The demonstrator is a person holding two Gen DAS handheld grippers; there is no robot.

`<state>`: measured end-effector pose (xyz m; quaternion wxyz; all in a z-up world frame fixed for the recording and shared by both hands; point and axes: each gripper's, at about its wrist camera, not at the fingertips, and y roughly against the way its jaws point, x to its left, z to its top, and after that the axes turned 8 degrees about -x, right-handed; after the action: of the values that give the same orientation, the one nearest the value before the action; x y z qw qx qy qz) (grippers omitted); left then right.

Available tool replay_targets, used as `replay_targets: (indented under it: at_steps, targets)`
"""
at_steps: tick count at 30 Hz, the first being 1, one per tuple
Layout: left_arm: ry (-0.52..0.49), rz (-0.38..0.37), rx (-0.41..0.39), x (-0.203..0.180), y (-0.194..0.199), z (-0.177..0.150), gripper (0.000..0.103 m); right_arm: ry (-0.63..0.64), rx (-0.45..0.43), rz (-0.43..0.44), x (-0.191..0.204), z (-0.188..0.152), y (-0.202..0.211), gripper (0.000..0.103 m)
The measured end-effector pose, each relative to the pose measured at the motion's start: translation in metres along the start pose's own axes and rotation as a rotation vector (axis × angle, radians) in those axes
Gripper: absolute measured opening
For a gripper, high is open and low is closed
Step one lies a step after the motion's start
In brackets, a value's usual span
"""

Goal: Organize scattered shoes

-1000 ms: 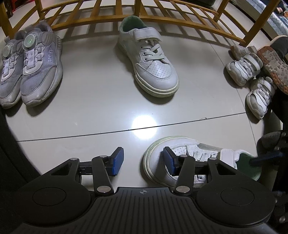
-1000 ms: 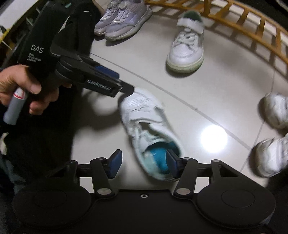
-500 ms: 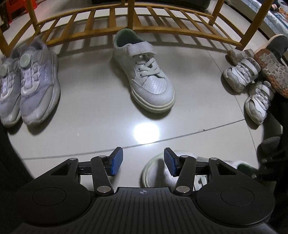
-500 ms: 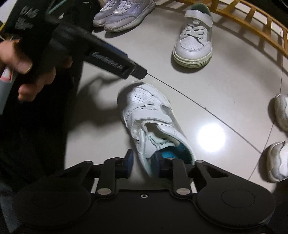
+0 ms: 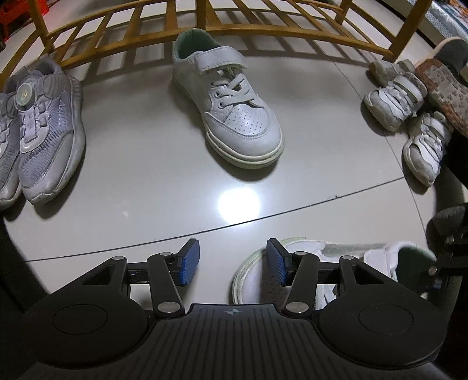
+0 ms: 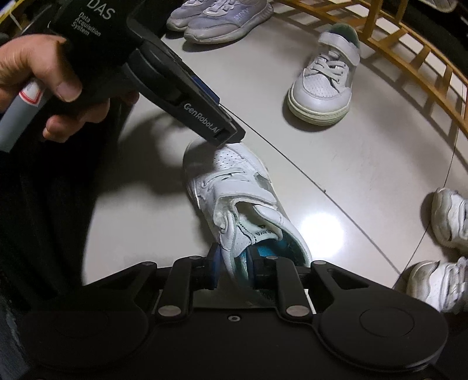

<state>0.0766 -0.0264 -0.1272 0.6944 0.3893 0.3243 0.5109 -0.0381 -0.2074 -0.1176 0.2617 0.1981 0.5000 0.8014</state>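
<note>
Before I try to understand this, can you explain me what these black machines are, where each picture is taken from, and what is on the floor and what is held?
There is no robot here. A person holds one handheld claw in each hand, and each claw carries a wide-angle camera looking along its two fingers.

In the left camera's picture, the left claw is open and holds nothing. Its right finger stands in front of the toe of a white strap shoe.

In the right camera's picture, the right claw is closed on the collar of that same shoe. You also see the person's hand holding the left claw above the shoe's toe.

On the tiled floor also stand its matching white shoe, a lilac pair and small white shoes, by a wooden rack.
</note>
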Motion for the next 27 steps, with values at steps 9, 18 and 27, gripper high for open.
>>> replay_targets:
  at_steps: [9, 18, 27]
  targets:
    - [-0.028, -0.008, 0.021, 0.000, 0.003, -0.008, 0.052, -0.017, 0.001, -0.036, -0.016, 0.000, 0.001, 0.020]
    - [-0.036, -0.008, 0.025, -0.001, 0.004, -0.010, 0.053, -0.078, -0.010, 0.022, -0.031, 0.002, 0.002, 0.042]
    - [-0.045, -0.007, 0.018, -0.003, 0.004, -0.002, 0.053, -0.275, -0.030, 0.112, -0.052, 0.001, -0.001, 0.057]
